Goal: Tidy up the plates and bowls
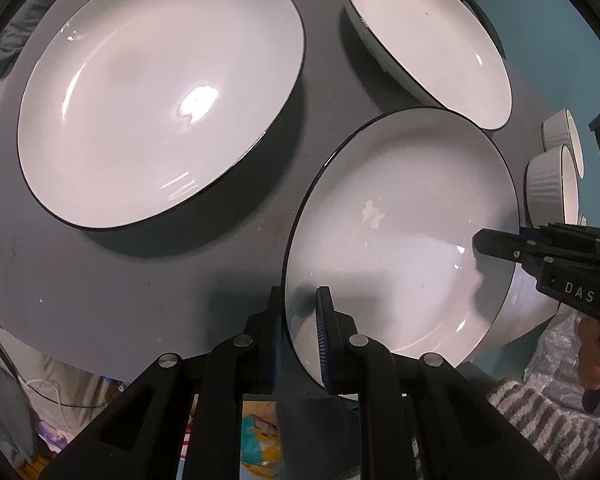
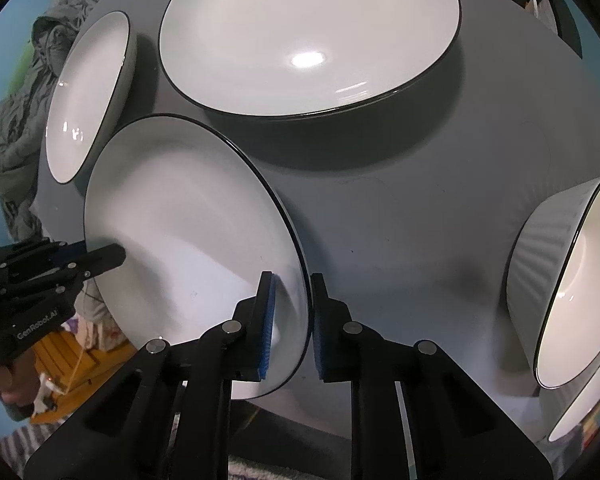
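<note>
Bowls: three wide (image 1: 400, 236), two ribbed (image 1: 548, 184); plate (image 1: 160, 92): one

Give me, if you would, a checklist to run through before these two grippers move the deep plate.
1. Left gripper shut on the deep plate rim: ok.
2. Right gripper shut on the opposite rim: ok.
3. Large plate empty, should it receive this one: ok.
4. Second deep plate clear of the held one: cannot tell.
5. Ribbed bowls apart from the right gripper: ok.
</note>
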`<state>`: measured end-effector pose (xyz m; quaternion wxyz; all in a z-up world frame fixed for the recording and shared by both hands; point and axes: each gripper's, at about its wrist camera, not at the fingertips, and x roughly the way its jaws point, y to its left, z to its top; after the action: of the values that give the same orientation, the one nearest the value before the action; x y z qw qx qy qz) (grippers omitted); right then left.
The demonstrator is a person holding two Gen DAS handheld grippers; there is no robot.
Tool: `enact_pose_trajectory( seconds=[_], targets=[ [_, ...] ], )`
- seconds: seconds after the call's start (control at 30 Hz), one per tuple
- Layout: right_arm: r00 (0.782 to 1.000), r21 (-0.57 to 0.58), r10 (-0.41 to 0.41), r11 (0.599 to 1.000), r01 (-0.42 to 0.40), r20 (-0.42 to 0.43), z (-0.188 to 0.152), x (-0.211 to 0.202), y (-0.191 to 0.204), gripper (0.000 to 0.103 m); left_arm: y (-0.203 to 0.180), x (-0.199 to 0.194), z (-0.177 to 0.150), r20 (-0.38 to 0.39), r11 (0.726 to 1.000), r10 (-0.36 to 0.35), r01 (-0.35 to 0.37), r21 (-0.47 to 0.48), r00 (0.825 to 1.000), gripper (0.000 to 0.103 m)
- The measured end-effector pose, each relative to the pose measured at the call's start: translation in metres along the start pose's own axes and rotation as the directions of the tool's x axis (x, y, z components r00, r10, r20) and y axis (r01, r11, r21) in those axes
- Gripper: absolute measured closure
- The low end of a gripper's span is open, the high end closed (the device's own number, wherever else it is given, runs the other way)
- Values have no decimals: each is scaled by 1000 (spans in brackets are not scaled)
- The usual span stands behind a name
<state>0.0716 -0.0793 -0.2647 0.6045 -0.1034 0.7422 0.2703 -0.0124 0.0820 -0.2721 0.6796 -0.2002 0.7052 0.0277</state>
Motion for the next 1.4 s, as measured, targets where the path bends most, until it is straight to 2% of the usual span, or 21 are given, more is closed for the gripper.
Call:
enact_pose_trajectory(
  seconds=[0.37,0.77,0.97,1.4],
  targets=[
    [1000,1,16,1000,-16,3,-4,-11,-7,87,-10,-12,-1,9,1000,10,-10,26,1000,89],
    [999,41,42,998,-43,31,4,-32,-24,87,-18,-33,13,41,999,13,-15,47,999,89],
    [998,43,35,998,-37,50,13,-48,-35,87,-21,-42,29,44,999,-17,15,42,999,89],
    [996,48,29,998,-33,89,50,-73,-50,87,-39,-58,83,82,998,3,-8,60,997,89]
  ],
)
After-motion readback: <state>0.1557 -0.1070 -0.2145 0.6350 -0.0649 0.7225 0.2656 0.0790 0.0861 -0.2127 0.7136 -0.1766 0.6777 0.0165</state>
